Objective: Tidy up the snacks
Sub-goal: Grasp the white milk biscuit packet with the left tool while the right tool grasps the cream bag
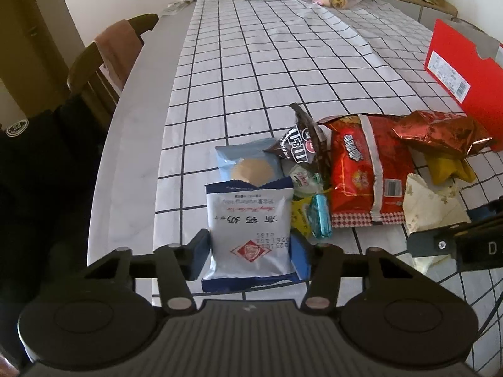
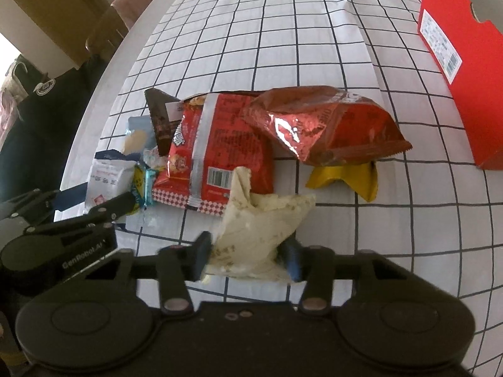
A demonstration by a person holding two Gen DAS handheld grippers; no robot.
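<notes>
The left gripper [image 1: 250, 253] has its blue pads pressed against both sides of a white-and-blue biscuit packet [image 1: 250, 235], which stands between the jaws on the grid-patterned tablecloth [image 1: 283, 62]. Just beyond its jaws lies a pale blue wafer packet [image 1: 248, 163], and to their right sit a brown chocolate packet [image 1: 301, 141] and a teal-wrapped candy [image 1: 322, 216]. The right gripper [image 2: 248, 259] is clamped on a crumpled cream-coloured packet [image 2: 264, 220], pinched between its jaws. Ahead of those jaws lies a large red snack bag [image 2: 220, 150], with a shiny red foil bag [image 2: 323, 125] and a yellow packet [image 2: 345, 176] beyond to the right. A red box [image 2: 456, 62] stands well apart, far right.
</notes>
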